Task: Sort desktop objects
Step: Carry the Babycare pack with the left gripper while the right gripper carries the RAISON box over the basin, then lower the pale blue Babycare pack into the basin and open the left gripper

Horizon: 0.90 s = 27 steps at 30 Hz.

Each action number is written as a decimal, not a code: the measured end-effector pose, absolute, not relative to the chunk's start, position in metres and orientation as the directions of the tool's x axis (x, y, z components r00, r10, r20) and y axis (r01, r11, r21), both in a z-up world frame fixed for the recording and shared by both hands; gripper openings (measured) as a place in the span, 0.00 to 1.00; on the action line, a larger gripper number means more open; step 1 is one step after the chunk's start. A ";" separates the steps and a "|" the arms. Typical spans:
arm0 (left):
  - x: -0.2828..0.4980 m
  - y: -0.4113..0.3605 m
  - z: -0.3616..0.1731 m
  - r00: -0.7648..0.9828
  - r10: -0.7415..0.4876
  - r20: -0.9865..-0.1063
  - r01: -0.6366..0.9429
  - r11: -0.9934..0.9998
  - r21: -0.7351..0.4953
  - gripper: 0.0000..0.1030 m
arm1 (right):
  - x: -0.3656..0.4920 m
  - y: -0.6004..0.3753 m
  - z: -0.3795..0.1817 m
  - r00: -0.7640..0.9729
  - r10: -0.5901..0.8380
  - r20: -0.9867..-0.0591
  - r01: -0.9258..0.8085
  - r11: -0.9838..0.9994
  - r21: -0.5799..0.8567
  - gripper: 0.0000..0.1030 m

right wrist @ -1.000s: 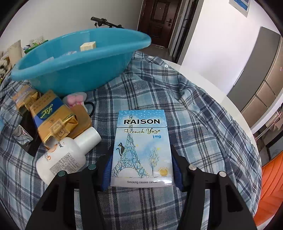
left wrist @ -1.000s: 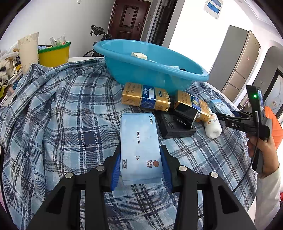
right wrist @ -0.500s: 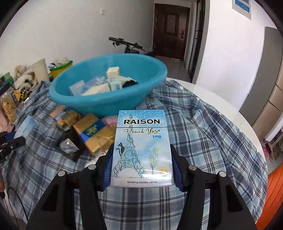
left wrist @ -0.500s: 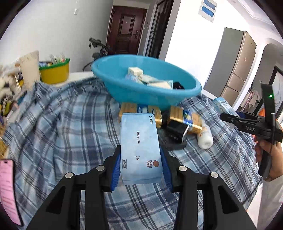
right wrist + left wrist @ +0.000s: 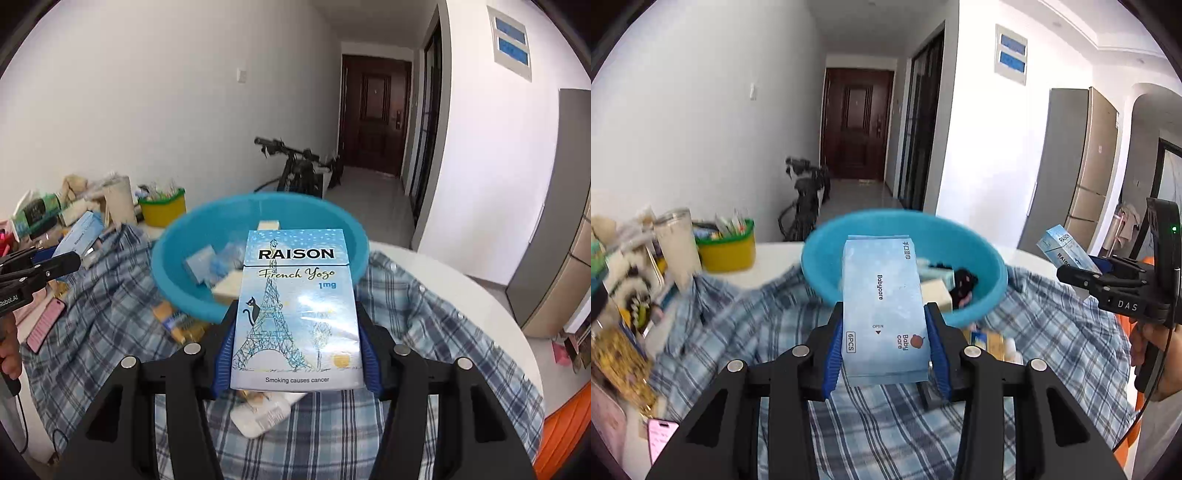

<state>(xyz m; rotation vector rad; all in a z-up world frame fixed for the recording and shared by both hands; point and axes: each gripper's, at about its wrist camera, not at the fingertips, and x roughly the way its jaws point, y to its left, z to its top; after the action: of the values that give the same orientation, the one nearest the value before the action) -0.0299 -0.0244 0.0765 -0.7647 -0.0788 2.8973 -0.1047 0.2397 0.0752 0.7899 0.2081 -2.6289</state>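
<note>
between the blue pads of the left tongs (image 5: 884,354), pinched by its long edges and raised clear of the cloth: a pale blue babycare wipes pack (image 5: 882,310), printed face up, far end reaching in front of the blue basin (image 5: 991,280). between the pads of the right tongs (image 5: 297,350), gripped the same way: a raison cigarette pack (image 5: 297,310), eiffel tower drawing facing the camera, likewise aloft before the basin (image 5: 166,266). inside the basin, small boxes and packets, one dark lump, partly blurred. under it all, a blue plaid cloth (image 5: 713,332) spread over a white round counter (image 5: 480,295). on the cloth below the right tongs, a white bottle (image 5: 262,413) lying on its side; nearer the basin, gold-and-blue boxes (image 5: 177,321). at the left edge of the cloth, a pink phone (image 5: 46,325). beyond, a yellow tub with green rim (image 5: 726,247), a bicycle (image 5: 295,166), a dark door (image 5: 857,125).
</note>
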 end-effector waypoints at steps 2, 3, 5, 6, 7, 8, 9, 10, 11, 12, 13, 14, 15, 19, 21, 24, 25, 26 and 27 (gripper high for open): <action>-0.032 -0.024 0.088 -0.872 0.144 -0.468 -0.123 -0.990 -0.075 0.42 | -0.107 0.234 0.087 -0.778 -0.331 -0.535 0.416 -0.909 -0.042 0.53; -0.034 -0.024 0.094 -0.879 0.140 -0.457 -0.122 -0.990 -0.069 0.42 | -0.108 0.231 0.094 -0.783 -0.337 -0.523 0.423 -0.905 -0.050 0.53; -0.038 -0.023 0.107 -0.889 0.140 -0.436 -0.126 -0.990 -0.062 0.42 | -0.110 0.228 0.105 -0.790 -0.351 -0.502 0.432 -0.901 -0.051 0.53; -0.041 -0.023 0.111 -0.894 0.136 -0.428 -0.123 -0.991 -0.058 0.42 | -0.110 0.227 0.110 -0.794 -0.357 -0.491 0.435 -0.899 -0.048 0.53; -0.043 -0.023 0.114 -0.896 0.135 -0.423 -0.122 -0.991 -0.056 0.42 | -0.112 0.226 0.116 -0.798 -0.365 -0.480 0.438 -0.898 -0.045 0.53; -0.047 -0.022 0.118 -0.898 0.135 -0.418 -0.124 -0.991 -0.054 0.42 | -0.115 0.224 0.121 -0.800 -0.373 -0.471 0.442 -0.896 -0.042 0.53; -0.053 -0.022 0.123 -0.902 0.133 -0.411 -0.123 -0.991 -0.049 0.42 | -0.117 0.223 0.124 -0.801 -0.377 -0.465 0.445 -0.895 -0.042 0.53; -0.056 -0.022 0.126 -0.905 0.126 -0.405 -0.117 -0.992 -0.048 0.42 | -0.119 0.221 0.128 -0.804 -0.380 -0.457 0.447 -0.893 -0.045 0.53; -0.063 -0.022 0.131 -0.909 0.121 -0.399 -0.111 -0.993 -0.047 0.42 | -0.122 0.220 0.132 -0.807 -0.384 -0.449 0.450 -0.892 -0.047 0.53; -0.070 -0.023 0.135 -0.911 0.119 -0.396 -0.109 -0.993 -0.048 0.42 | -0.124 0.219 0.135 -0.808 -0.388 -0.444 0.453 -0.890 -0.045 0.53; -0.075 -0.024 0.139 -0.912 0.116 -0.393 -0.104 -0.993 -0.051 0.42 | -0.128 0.218 0.139 -0.807 -0.394 -0.439 0.456 -0.889 -0.039 0.53; -0.081 -0.025 0.142 -0.914 0.112 -0.390 -0.098 -0.994 -0.055 0.42 | -0.131 0.218 0.142 -0.808 -0.398 -0.433 0.456 -0.889 -0.033 0.53; -0.088 -0.027 0.146 -0.915 0.111 -0.388 -0.095 -0.994 -0.060 0.42 | -0.135 0.217 0.145 -0.810 -0.403 -0.426 0.457 -0.889 -0.028 0.53; -0.112 -0.034 0.158 -0.921 0.099 -0.377 -0.078 -0.995 -0.070 0.42 | -0.150 0.212 0.158 -0.817 -0.414 -0.402 0.463 -0.886 -0.029 0.53; -0.122 -0.036 0.161 -0.922 0.096 -0.375 -0.073 -0.995 -0.074 0.42 | -0.159 0.207 0.161 -0.818 -0.417 -0.395 0.466 -0.884 -0.032 0.53; -0.139 -0.035 0.161 -0.923 0.092 -0.374 -0.070 -0.995 -0.071 0.42 | -0.171 0.201 0.161 -0.817 -0.423 -0.392 0.471 -0.882 -0.030 0.53; -0.145 -0.034 0.160 -0.923 0.091 -0.374 -0.072 -0.995 -0.066 0.42 | -0.176 0.199 0.159 -0.816 -0.426 -0.391 0.473 -0.881 -0.028 0.53; -0.149 -0.033 0.158 -0.922 0.091 -0.376 -0.074 -0.995 -0.061 0.42 | -0.179 0.197 0.158 -0.813 -0.428 -0.394 0.475 -0.880 -0.025 0.53; -0.156 -0.030 0.156 -0.921 0.087 -0.379 -0.073 -0.996 -0.052 0.42 | -0.184 0.195 0.155 -0.811 -0.429 -0.397 0.476 -0.879 -0.022 0.53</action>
<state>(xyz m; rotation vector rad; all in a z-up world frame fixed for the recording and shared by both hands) -0.1555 -0.0302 0.1559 -0.5950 -0.0570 3.0013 -0.1837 0.1950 0.1551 0.5309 0.1644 -2.6017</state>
